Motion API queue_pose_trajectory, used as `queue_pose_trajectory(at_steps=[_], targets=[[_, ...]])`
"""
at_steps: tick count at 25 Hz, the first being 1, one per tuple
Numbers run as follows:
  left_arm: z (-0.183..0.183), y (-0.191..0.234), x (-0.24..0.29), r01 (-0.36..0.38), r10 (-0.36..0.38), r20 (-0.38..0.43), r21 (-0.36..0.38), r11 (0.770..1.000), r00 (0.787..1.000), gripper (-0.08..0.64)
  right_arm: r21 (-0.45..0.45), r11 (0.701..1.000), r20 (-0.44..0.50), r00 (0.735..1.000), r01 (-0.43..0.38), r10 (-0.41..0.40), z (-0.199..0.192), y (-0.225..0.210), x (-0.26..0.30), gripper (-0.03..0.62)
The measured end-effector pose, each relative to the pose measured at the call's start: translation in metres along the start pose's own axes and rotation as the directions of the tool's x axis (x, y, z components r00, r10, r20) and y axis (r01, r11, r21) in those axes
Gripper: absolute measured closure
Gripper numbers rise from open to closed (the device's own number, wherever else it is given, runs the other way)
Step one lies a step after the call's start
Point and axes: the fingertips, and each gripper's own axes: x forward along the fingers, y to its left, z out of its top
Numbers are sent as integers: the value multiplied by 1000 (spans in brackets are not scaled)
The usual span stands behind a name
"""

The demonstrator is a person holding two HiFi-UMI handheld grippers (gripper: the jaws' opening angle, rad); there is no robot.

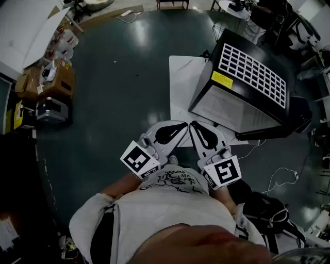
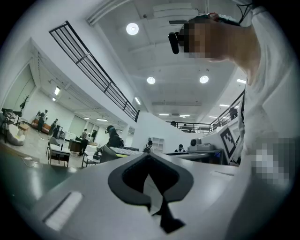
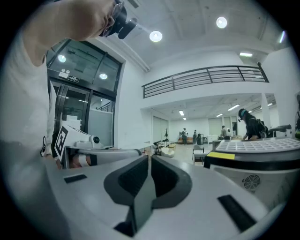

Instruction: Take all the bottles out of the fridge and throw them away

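A small black fridge (image 1: 247,87) with a white grid on top lies tilted on a white board (image 1: 181,87) on the dark floor, just beyond both grippers. Its door looks closed, and no bottle shows in any view. I hold both grippers close to my chest, pointing toward it. My left gripper (image 1: 184,124) has its jaws together with nothing between them, as the left gripper view (image 2: 149,156) also shows. My right gripper (image 1: 193,124) is shut and empty too (image 3: 149,157). In the right gripper view the fridge (image 3: 262,161) fills the right side.
Cardboard boxes and cases (image 1: 46,85) stand along the left wall. Cables (image 1: 281,175) and a black bag (image 1: 268,211) lie on the floor at the right. Tables and chairs (image 1: 232,6) stand at the far end, with people far off in the hall.
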Motion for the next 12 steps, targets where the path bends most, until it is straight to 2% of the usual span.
queue_pose_trajectory(at_steps=[12], targets=[[1, 2, 2, 1, -1, -7, 7, 1000, 1000, 552, -1, 1000, 14, 1000, 14, -14, 2, -5, 1, 574]])
